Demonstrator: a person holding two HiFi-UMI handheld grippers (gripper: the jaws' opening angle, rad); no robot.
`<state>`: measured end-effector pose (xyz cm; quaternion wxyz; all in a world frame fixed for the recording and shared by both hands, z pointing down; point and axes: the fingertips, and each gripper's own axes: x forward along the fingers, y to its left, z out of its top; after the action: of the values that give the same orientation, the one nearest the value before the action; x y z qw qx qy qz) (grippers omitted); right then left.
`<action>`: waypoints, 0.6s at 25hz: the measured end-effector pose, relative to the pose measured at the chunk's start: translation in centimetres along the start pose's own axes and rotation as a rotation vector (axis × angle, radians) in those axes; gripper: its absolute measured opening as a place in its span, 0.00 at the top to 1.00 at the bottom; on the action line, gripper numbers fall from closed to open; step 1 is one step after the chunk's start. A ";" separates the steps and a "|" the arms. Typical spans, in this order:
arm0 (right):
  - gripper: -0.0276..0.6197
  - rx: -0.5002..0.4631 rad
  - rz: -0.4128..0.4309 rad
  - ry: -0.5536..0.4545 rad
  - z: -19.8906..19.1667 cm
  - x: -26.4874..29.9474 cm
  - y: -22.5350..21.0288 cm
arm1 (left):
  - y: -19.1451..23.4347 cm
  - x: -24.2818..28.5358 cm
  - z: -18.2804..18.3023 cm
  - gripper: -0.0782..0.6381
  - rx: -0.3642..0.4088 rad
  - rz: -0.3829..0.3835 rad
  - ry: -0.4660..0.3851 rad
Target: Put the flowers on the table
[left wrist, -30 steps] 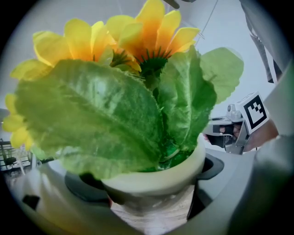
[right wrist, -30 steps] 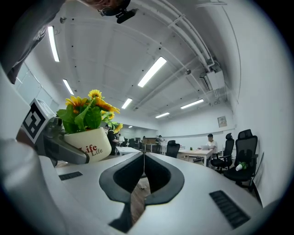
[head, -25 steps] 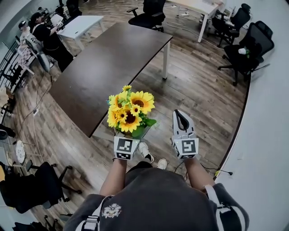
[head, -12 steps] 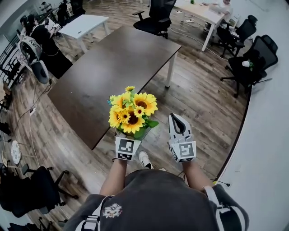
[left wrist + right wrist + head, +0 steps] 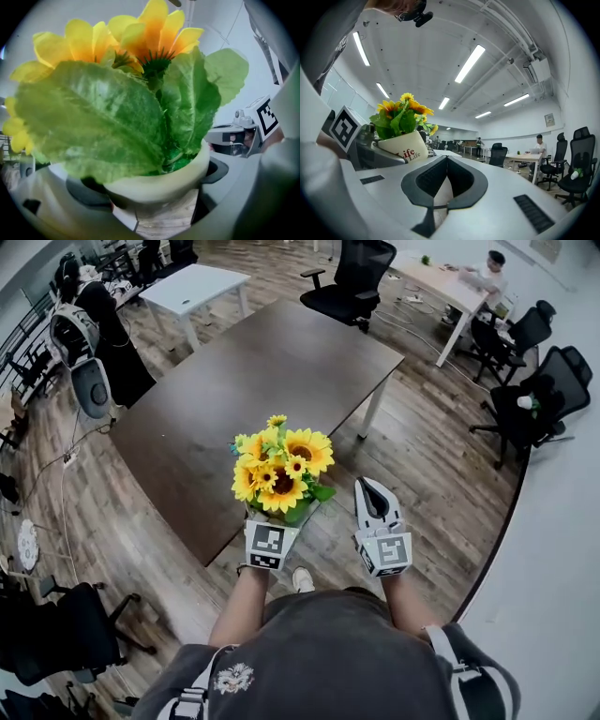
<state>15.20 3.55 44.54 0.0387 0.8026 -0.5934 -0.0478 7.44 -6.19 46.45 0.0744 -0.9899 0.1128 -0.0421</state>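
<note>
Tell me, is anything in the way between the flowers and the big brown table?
Nothing I can see. The left gripper holds the flowers right at the near edge of the table. The top of the table looks bare in the head view, so there is free room to set them down.

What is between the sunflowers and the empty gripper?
Nothing stands there. In the head view, only wooden floor shows in the gap between the flowers and the right gripper, whose jaws are shut on nothing.
</note>
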 end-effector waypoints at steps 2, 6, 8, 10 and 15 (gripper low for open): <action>0.92 0.004 0.021 -0.011 0.6 1.2 0.4 | 0.8 0.2 -0.3 0.10 -0.018 0.011 -0.001; 0.92 0.004 0.056 -0.022 1.0 3.3 0.8 | 2.1 0.4 -0.9 0.10 -0.025 0.024 0.000; 0.92 -0.001 0.066 -0.015 0.7 4.1 0.7 | 2.6 0.7 -1.2 0.10 -0.024 0.036 0.007; 0.92 -0.008 0.081 -0.008 0.5 5.4 0.6 | 3.1 1.0 -1.3 0.10 -0.020 0.050 0.014; 0.92 -0.002 0.120 -0.035 1.1 8.7 -0.1 | 4.6 2.6 -0.7 0.10 -0.040 0.081 -0.002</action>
<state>17.66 -4.72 43.21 0.0320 0.7646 -0.6408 -0.0601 8.89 -11.31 46.61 0.0566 -0.9858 0.1537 -0.0359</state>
